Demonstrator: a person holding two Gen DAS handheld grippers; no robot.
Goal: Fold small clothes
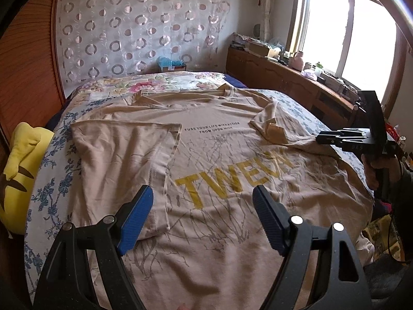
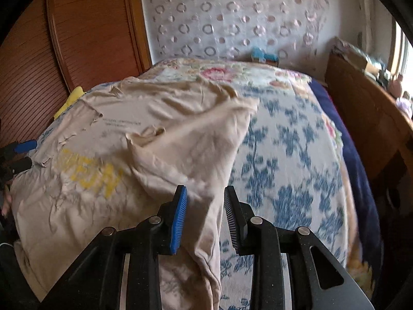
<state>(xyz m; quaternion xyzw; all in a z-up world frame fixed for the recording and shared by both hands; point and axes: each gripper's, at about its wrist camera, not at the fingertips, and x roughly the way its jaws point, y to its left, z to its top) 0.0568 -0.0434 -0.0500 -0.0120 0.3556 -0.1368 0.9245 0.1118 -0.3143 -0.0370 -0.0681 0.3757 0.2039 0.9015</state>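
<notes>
Your right gripper had its fingers parted, a fold of the beige T-shirt hanging loose between the pads. Your left gripper hovered with its fingers wide apart over the shirt's printed front, gripping nothing. The shirt lay spread on the floral bedspread, one side folded inward.

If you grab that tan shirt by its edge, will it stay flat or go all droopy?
Probably droopy: the tan shirt already lies wrinkled with its side folded over. It looks thin, so likely light. The fold might slide open.
</notes>
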